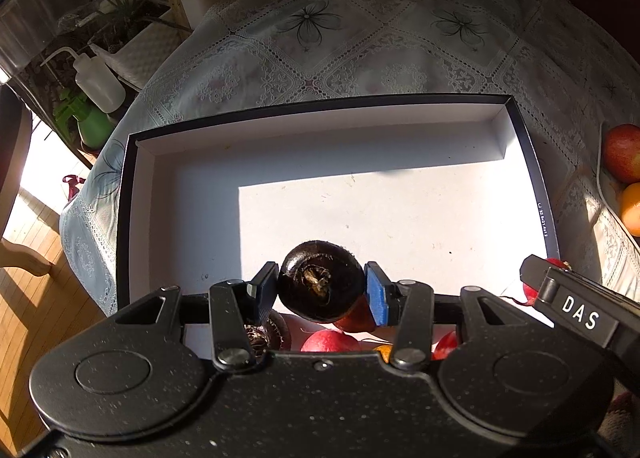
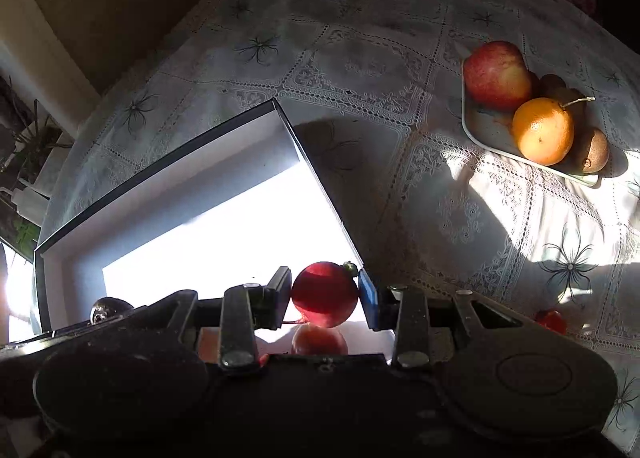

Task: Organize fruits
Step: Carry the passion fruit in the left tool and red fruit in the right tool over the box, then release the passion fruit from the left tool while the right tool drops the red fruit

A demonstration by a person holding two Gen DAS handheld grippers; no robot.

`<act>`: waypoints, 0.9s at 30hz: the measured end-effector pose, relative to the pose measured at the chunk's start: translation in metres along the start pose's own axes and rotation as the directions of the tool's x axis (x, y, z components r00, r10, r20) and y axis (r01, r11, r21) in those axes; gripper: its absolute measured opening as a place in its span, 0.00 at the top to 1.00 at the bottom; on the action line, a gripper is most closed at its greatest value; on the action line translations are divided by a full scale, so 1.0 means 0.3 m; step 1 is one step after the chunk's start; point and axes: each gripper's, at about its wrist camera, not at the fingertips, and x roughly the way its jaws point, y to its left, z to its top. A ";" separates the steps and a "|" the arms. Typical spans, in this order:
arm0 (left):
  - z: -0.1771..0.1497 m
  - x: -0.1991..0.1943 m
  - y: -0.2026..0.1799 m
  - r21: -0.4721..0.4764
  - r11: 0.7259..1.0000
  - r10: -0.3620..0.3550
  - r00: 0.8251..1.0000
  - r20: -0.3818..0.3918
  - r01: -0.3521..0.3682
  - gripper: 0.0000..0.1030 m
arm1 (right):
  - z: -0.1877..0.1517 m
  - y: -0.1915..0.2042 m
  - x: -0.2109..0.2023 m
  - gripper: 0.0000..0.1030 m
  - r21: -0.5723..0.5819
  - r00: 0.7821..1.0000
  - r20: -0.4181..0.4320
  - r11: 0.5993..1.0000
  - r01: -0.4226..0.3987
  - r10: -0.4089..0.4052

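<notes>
One label legible: "DAS" on right claw [image 1: 552, 278]; box [image 1: 532, 161] rim print unreadable

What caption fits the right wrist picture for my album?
A hand-held gripper holds a red fruit over a white box.

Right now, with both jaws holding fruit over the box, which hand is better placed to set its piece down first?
Probably the left. The left gripper holds its dark round fruit well inside the box, over bare floor. The right gripper holds its red fruit near the box's corner edge.
</notes>
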 end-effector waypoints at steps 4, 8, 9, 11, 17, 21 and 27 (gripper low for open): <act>0.001 0.007 0.008 -0.001 1.000 0.008 1.000 -0.006 -0.008 0.49 | -0.001 -0.004 0.012 0.63 0.008 1.000 -0.011 1.000 -0.028 0.028; -0.002 0.004 0.006 0.001 1.000 -0.018 1.000 -0.007 0.018 0.49 | -0.002 0.001 0.012 0.63 0.010 0.999 -0.005 0.999 -0.032 0.032; -0.003 -0.002 0.003 0.006 1.000 -0.016 1.000 0.002 0.016 0.49 | -0.001 0.001 0.010 0.63 0.012 0.999 -0.004 0.999 -0.038 0.038; -0.004 -0.012 -0.002 0.014 1.000 -0.008 1.000 0.017 0.008 0.48 | -0.002 0.000 0.007 0.63 0.015 0.999 -0.004 0.999 -0.047 0.047; -0.014 -0.013 0.000 0.017 1.000 0.008 1.000 0.012 -0.008 0.48 | -0.007 0.001 -0.013 0.63 -0.002 1.000 0.019 1.000 -0.025 0.025; -0.029 -0.020 0.014 -0.002 1.000 0.017 1.000 0.011 -0.017 0.48 | -0.008 -0.003 -0.020 0.63 -0.006 1.000 0.014 1.000 -0.021 0.021; -0.058 -0.030 0.011 -0.001 0.999 0.037 0.999 0.009 -0.037 0.48 | -0.022 0.000 -0.037 0.63 -0.022 1.000 0.008 1.000 -0.021 0.021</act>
